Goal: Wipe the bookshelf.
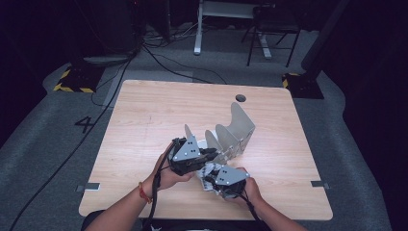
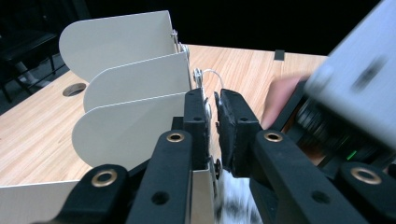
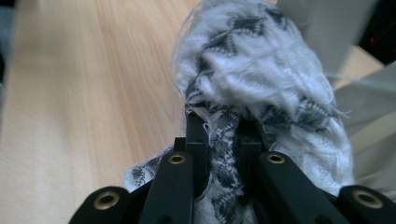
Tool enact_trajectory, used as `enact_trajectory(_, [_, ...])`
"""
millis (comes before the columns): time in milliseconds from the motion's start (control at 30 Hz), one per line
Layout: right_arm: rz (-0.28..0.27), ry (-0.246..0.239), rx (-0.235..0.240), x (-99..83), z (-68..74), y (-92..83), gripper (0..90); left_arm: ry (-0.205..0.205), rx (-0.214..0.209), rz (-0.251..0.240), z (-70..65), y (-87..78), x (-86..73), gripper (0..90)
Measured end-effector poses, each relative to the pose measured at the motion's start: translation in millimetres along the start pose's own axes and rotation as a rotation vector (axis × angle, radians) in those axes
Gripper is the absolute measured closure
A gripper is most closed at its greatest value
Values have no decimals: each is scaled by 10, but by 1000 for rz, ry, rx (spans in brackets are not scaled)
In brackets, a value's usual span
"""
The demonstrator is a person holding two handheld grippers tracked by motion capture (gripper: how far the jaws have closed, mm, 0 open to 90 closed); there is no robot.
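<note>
A grey metal rack [image 1: 239, 126] with several upright rounded dividers [image 2: 135, 79] stands on the wooden table [image 1: 144, 115]. My left gripper [image 1: 213, 154] [image 2: 213, 112] reaches in at the rack's near end. Its jaws are almost together, and the rack's thin side edge seems pinched between the pads. A white cloth with a black pattern [image 1: 207, 183] [image 3: 261, 65] lies bunched just in front of the rack. My right gripper [image 1: 211, 179] [image 3: 219, 126] is shut on a fold of it. A bit of the cloth [image 2: 233, 203] also shows under the left jaws.
The blurred grey plate of the right gripper [image 2: 355, 79] and a hand [image 2: 280, 98] sit close on the left gripper's right side. The table has a round cable hole [image 1: 240, 98] at the back. Cables [image 1: 163, 60] and a chair [image 1: 272, 29] are on the floor beyond.
</note>
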State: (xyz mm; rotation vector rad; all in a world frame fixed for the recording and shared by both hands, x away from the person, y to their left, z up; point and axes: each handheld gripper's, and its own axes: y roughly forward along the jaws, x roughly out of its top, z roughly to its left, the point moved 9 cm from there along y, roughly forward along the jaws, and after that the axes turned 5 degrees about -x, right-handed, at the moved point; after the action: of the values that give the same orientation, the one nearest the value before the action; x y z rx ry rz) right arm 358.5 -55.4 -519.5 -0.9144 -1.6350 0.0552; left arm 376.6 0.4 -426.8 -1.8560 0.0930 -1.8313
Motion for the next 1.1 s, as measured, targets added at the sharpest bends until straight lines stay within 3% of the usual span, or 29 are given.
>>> enact_trajectory(100, [29,17,35,-138,26,87,815,-3,-1,-2,4,-3,-2,814])
enact_trajectory(167, [53,-20,21,-189,41,107,815,-1,0,-1,4,2,1,814])
enact_trajectory(267, [69,-31,6,-235,14,91,816,3,0,-1,6,-1,-2,815])
enact_trajectory(367, [52,-57,-47,-201,-83,-4,816,10,5,3,7,-5,-5,815])
enact_trajectory(533, [-26,-32,-137,-33,-334,-286,817,3,0,-1,10,-3,-3,817])
enact_trajectory(600, [-66,6,-177,32,-475,-403,817,4,2,0,11,-3,-4,817])
enact_trajectory(700, [-86,20,-239,47,-601,-500,817,2,0,-2,11,-2,-3,821])
enact_trajectory(800, [-70,47,-273,-15,-717,-528,817,1,-1,-2,11,-2,-3,821])
enact_trajectory(900, [-24,67,-274,-159,-789,-458,817,1,0,-2,11,-1,-2,820])
enact_trajectory(1033, [79,45,-223,-374,-674,-243,815,0,1,-2,10,-1,-2,821])
enact_trajectory(1100, [91,37,-221,-391,-662,-213,814,0,4,-3,13,-4,-4,821])
